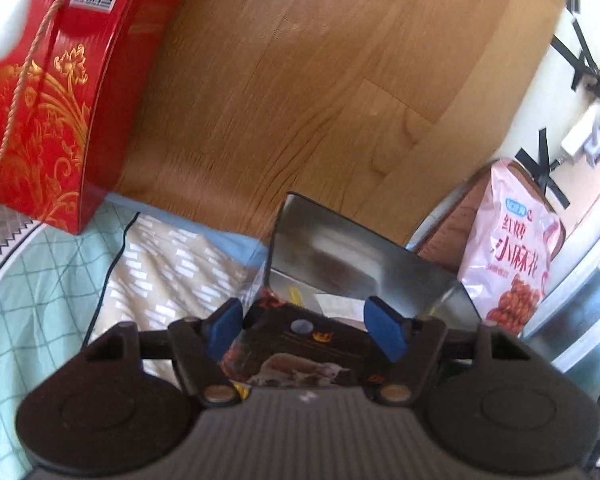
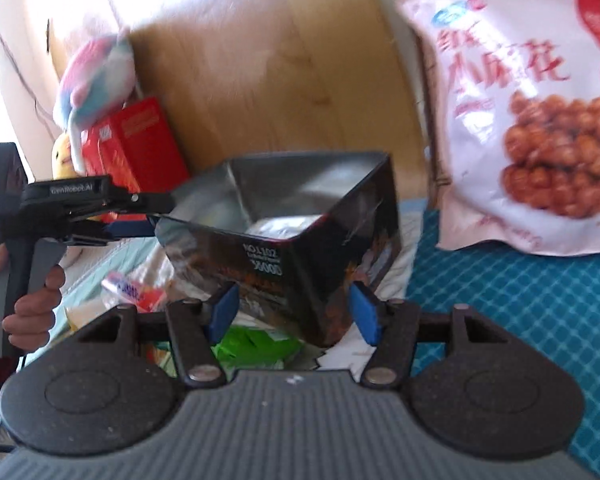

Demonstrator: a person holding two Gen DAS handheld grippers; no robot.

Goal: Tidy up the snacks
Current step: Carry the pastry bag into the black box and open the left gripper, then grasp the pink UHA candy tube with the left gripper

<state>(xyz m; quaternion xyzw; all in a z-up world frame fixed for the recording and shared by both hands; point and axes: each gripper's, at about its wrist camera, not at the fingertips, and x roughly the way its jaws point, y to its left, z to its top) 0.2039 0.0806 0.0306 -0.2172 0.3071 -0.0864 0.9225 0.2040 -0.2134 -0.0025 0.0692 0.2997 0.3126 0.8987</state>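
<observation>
Sunlit wooden floor (image 1: 300, 80) beside a checked bedspread (image 1: 40, 280).

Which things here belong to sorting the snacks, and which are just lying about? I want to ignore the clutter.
Job: dark open box with silver lining, pink snack bag, green packet, left gripper, right gripper.

Lying about: red gift bag, plush toy, black cable.

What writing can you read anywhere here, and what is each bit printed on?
"小麻花": pink snack bag, large red characters; its smaller print is blurred.
"GenRobot.AI": top of the left gripper, seen from the right wrist.
"DAS": that gripper's black body, far left.
"NO.1102" and "36000", upside down: dark open box, roughly read.
White label on the red gift bag: too blurred.
</observation>
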